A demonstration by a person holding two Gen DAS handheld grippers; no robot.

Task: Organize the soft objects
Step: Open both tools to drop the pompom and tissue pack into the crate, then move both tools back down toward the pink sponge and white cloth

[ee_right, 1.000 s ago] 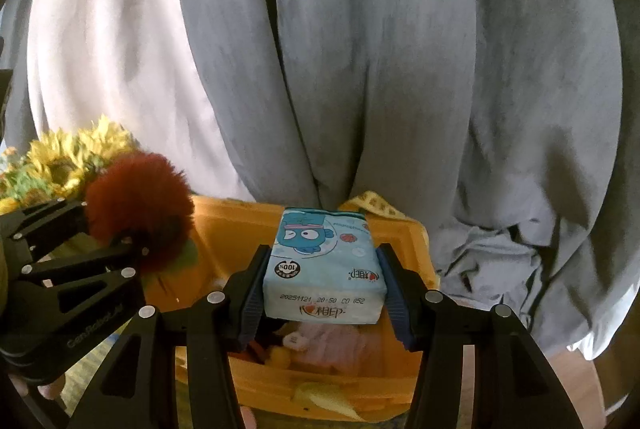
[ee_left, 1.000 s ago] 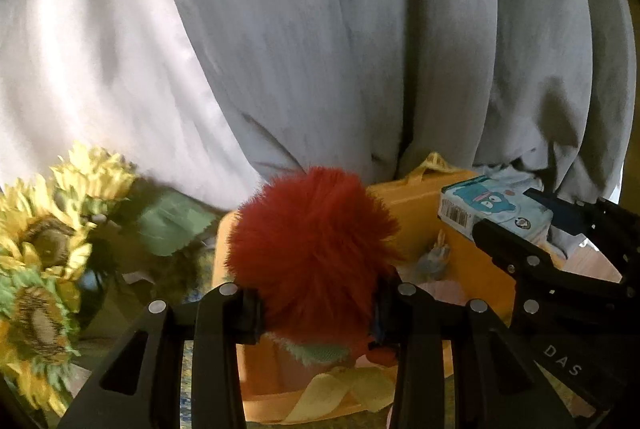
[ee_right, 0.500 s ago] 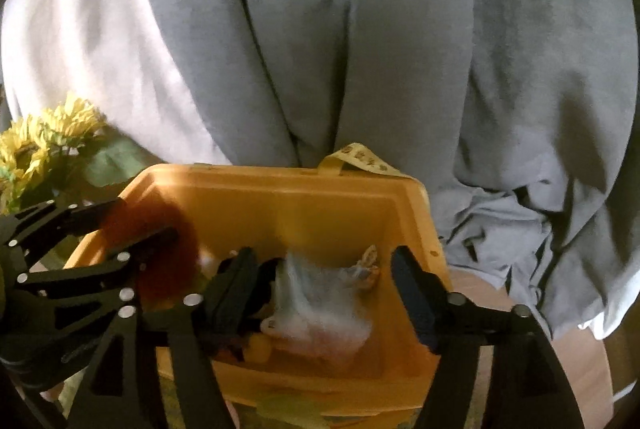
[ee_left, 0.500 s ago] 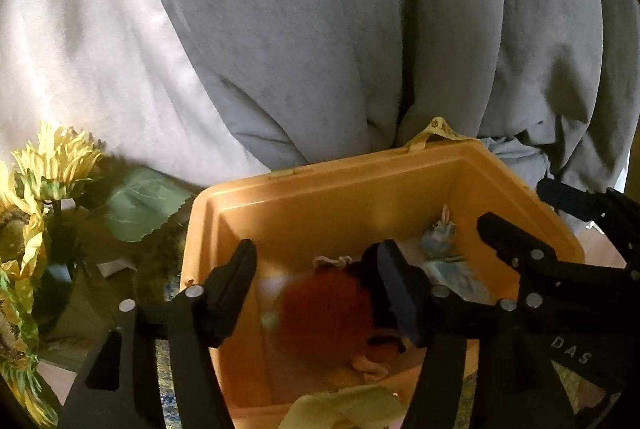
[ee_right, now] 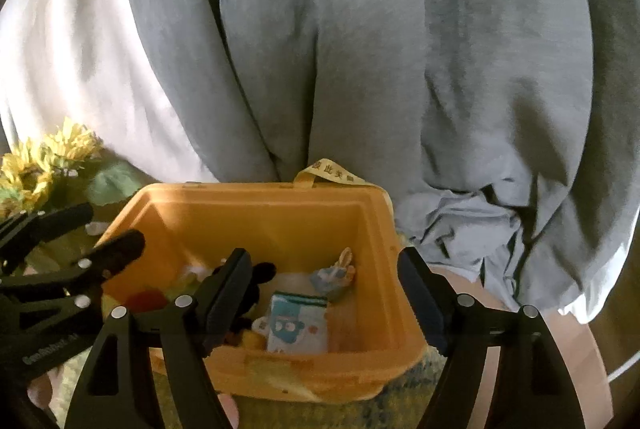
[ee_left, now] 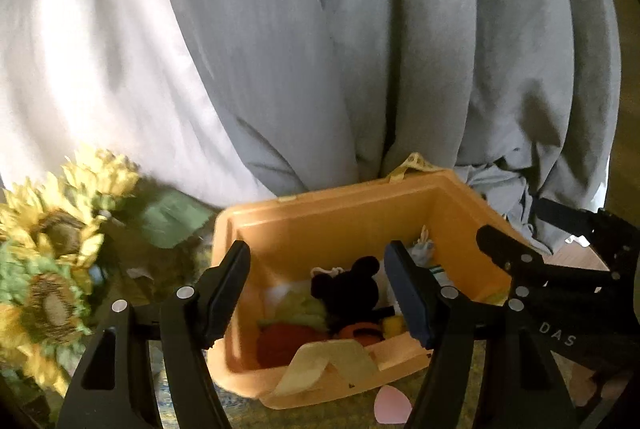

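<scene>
The soft things lie inside the orange bin (ee_right: 256,213), which serves as the landmark here. A red fluffy ball (ee_left: 280,343) sits low against the bin's near wall on its left side, with a black mouse-eared plush (ee_left: 348,289) just behind it toward the middle. A blue-and-white tissue pack (ee_right: 296,323) lies flat on the bin floor right of centre, and a small pale bunny toy (ee_right: 336,273) rests behind it, toward the far wall.

The left gripper (ee_left: 320,293) hangs over the bin's near rim, its jaws apart and opening, with nothing pressed between them; the red ball and the plush show in the gap but lie below, untouched. The right gripper (ee_right: 324,293) hovers over the bin's right half, jaws likewise apart and widening, empty, the tissue pack visible beneath.

The risks from here, as I judge them: both grippers crowd the same bin, and the left one's fingers (ee_right: 116,245) reach in close to the right one's, so a careless withdrawal could knock them together. An opening jaw could also catch the near rim or the yellow strap (ee_left: 332,361) draped over it and drag or tip the light bin. The fluffy ball might cling to a pad and ride back out. Left of the bin the sunflowers (ee_left: 52,229) stand near enough for a sideways swing to brush them. Behind it hangs a grey curtain (ee_right: 360,69).
</scene>
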